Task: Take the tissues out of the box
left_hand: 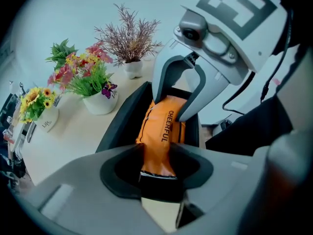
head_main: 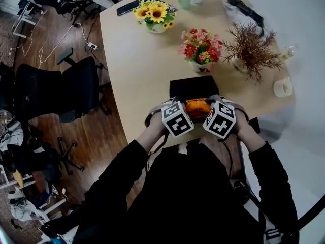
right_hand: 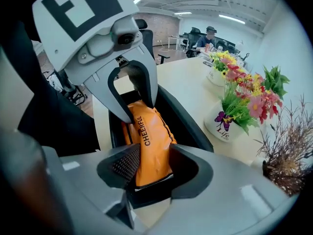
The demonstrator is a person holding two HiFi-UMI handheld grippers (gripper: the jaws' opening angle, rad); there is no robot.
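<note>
An orange tissue pack [head_main: 197, 107] printed CHEERFUL is held up between my two grippers, just over the open black box [head_main: 193, 87] at the table's near edge. My left gripper [head_main: 186, 109] pinches one end of the pack; in the left gripper view the pack [left_hand: 161, 131] runs from my jaws [left_hand: 157, 169] to the right gripper [left_hand: 177, 109] on its far end. In the right gripper view the pack [right_hand: 149, 141] fills the gap of my right gripper [right_hand: 154, 174], and the left gripper [right_hand: 134, 104] clamps the other end. The box's walls [right_hand: 183, 121] flank the pack.
On the wooden table [head_main: 137, 70] behind the box stand a pot of red flowers [head_main: 200, 47], a sunflower pot [head_main: 155, 15], a dried plant [head_main: 251, 50] and a white cup [head_main: 283, 87]. Black office chairs [head_main: 51, 93] stand left of the table.
</note>
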